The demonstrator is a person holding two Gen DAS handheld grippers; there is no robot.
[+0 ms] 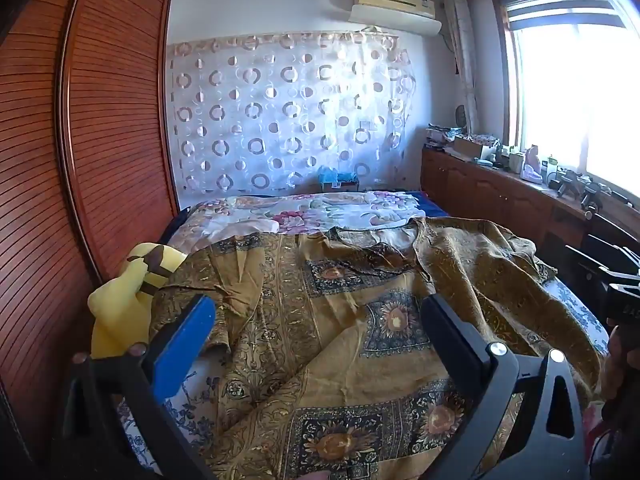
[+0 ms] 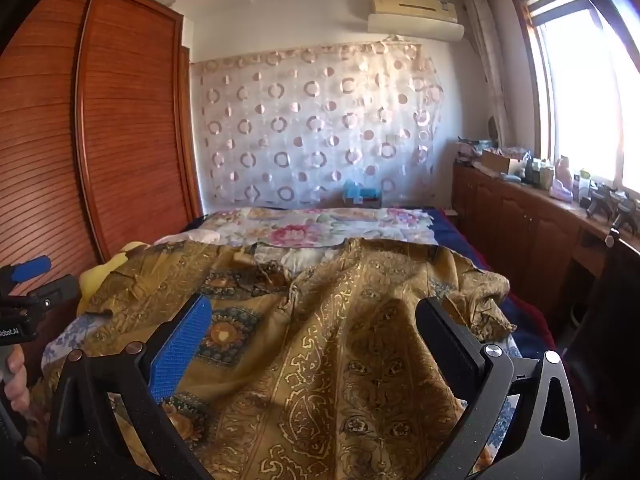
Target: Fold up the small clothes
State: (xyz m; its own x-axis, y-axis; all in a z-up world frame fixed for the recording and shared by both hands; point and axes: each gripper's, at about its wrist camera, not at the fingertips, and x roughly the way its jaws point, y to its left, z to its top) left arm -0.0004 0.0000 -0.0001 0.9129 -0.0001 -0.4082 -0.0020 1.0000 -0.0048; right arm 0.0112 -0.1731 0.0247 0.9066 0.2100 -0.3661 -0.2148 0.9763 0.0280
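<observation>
Golden patterned garment spread on bed; both grippers held above it, nothing gripped.

The garment (image 1: 340, 320) is seen lying rumpled across the near half of the bed (image 1: 312, 210), its neckline turned toward the floral bedding. A yellow cloth (image 1: 120, 308) is noted at its left edge, beside the wooden wardrobe (image 1: 100, 128). The left gripper (image 1: 320, 320) is held with jaws spread wide over the fabric; the right gripper (image 2: 316, 324) likewise, wide and empty. A hand (image 2: 14, 376) is glimpsed on the left handle.
</observation>
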